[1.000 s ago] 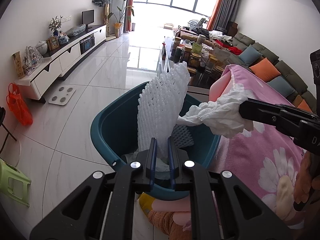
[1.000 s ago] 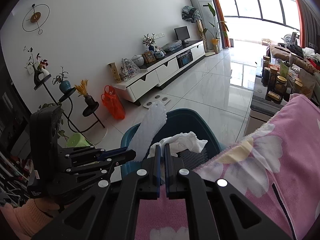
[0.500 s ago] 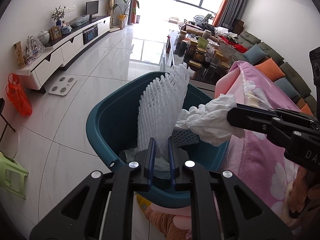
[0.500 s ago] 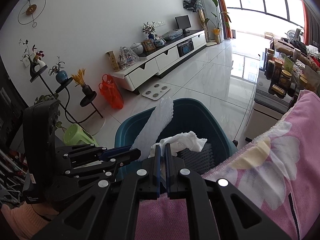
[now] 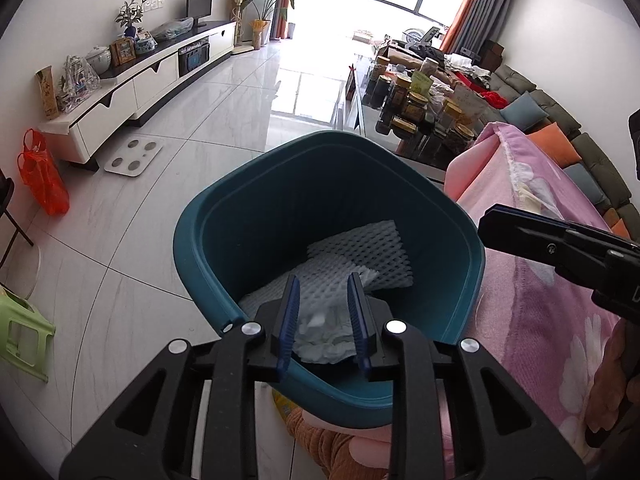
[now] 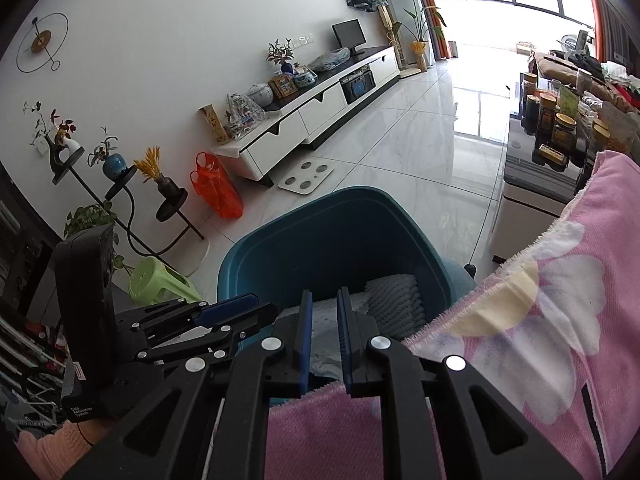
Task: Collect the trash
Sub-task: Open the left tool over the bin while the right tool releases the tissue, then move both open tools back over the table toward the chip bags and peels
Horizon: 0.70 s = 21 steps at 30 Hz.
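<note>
A teal bin (image 5: 280, 216) stands on the floor beside a pink blanket. Inside it lie white foam net sheets (image 5: 360, 248) and a crumpled white tissue (image 5: 320, 332). My left gripper (image 5: 323, 280) hangs over the bin's near rim. Its jaws are opening, and nothing is between them. My right gripper (image 5: 492, 224) reaches in from the right over the blanket's edge. In the right wrist view the right gripper (image 6: 324, 294) is also opening and empty above the bin (image 6: 320, 220). The foam net (image 6: 394, 296) and tissue (image 6: 324, 360) lie below it, and the left gripper (image 6: 240, 304) is to its left.
The pink floral blanket (image 5: 540, 300) borders the bin on the right. Behind it stands a low table crowded with jars (image 5: 416, 108). On the tiled floor to the left are an orange bag (image 5: 44, 184), a green stool (image 5: 20, 328) and a bathroom scale (image 5: 134, 156).
The left gripper let go of the upright foam net and the right one let go of the tissue. Both pieces now lie inside the bin. Both grippers sank slightly.
</note>
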### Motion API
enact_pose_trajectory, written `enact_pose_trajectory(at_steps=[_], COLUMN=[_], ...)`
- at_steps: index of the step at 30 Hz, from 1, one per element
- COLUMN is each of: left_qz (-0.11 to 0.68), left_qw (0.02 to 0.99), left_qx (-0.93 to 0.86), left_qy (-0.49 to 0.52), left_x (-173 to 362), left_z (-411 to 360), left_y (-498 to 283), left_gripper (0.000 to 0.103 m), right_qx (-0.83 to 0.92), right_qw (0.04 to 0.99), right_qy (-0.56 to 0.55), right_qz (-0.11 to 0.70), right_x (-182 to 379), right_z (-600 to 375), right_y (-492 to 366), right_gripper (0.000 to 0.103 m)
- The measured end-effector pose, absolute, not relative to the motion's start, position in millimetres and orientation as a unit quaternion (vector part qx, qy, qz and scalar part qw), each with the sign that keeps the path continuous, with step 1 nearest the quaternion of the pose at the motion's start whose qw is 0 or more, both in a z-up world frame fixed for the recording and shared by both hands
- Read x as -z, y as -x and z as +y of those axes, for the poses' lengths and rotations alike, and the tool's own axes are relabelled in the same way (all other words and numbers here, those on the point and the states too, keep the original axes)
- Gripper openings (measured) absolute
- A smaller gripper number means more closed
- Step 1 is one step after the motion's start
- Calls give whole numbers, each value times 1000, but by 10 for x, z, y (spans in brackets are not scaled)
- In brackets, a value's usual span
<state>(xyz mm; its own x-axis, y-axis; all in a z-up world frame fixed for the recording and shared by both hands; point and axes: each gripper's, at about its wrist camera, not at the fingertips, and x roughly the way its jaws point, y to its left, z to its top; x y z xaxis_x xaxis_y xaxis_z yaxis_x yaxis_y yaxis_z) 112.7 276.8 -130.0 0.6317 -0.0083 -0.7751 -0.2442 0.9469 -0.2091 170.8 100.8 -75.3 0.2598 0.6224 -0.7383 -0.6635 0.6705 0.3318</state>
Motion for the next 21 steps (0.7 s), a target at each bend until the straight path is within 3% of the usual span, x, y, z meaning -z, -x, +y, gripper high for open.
enact_pose_trajectory(at_steps=[8,13,15,17,21], left_qz=[382,342,326,315,299], left_qw=[914,933,941,945,949], left_qx=[-54,-18,0,23,73], left_qy=[127,106,95,85,65], left_x=[1044,793,692,609,500], left_z=[2669,2436,2295,2136,1740], left_y=[-863,-647,-564,-497,-398], left_gripper=[39,60,63,70,82], right_qx=[-402,-395,-389,-379,-350], right_qw=[806,823,833,844,864], right_qy=[7,-3,-6,-9,-15], right_qz=[435,407,394,380,361], right_x=[627,477,413,352,266], right_z=[714,374,207,7,-418], right_y=[-1582,-1386,-1280,-1186,-1005], right_gripper=[18,26,30,41,45])
